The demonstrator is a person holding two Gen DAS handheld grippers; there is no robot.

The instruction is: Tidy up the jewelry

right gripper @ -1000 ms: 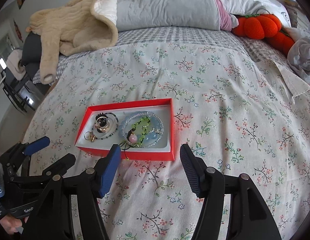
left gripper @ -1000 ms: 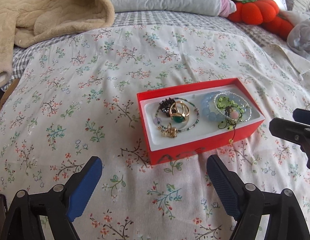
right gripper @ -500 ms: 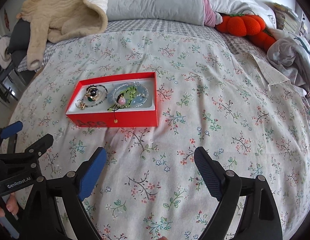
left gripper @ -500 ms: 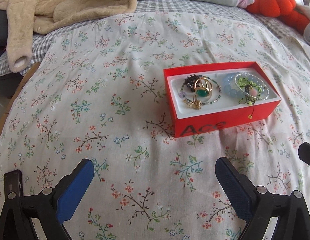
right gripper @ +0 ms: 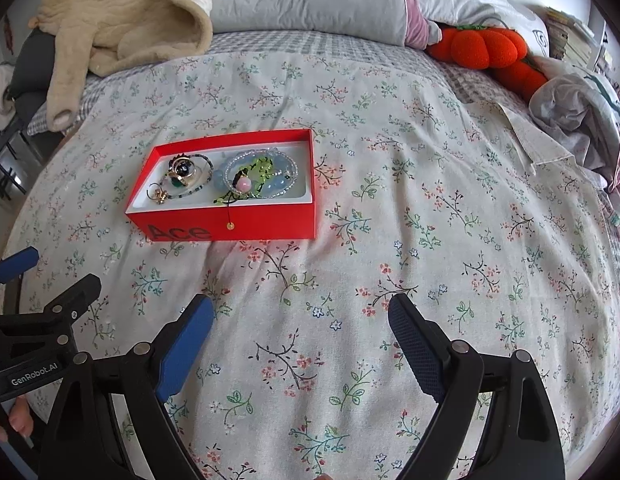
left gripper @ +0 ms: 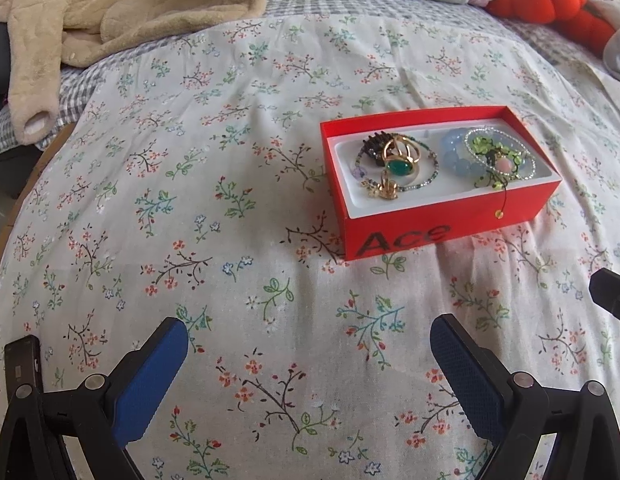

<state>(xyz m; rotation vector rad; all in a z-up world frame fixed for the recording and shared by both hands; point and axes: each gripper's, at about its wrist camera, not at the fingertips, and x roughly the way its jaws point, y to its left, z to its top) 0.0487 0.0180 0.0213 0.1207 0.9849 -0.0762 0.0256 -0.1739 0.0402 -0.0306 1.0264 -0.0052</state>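
A red box with a white liner sits on the floral bedspread. It holds a gold ring with a green stone, a small gold charm, a thin beaded bracelet, a pale blue bead bracelet and a green bead bracelet. The box also shows in the right wrist view, upper left. My left gripper is open and empty, well short of the box. My right gripper is open and empty, to the right of and nearer than the box.
A beige fleece garment lies at the far left, a grey pillow at the back, an orange pumpkin plush and crumpled clothes at the far right. The left gripper's body shows at the lower left.
Both grippers have drawn back and away from the box over the last second. The box and jewelry have not moved.
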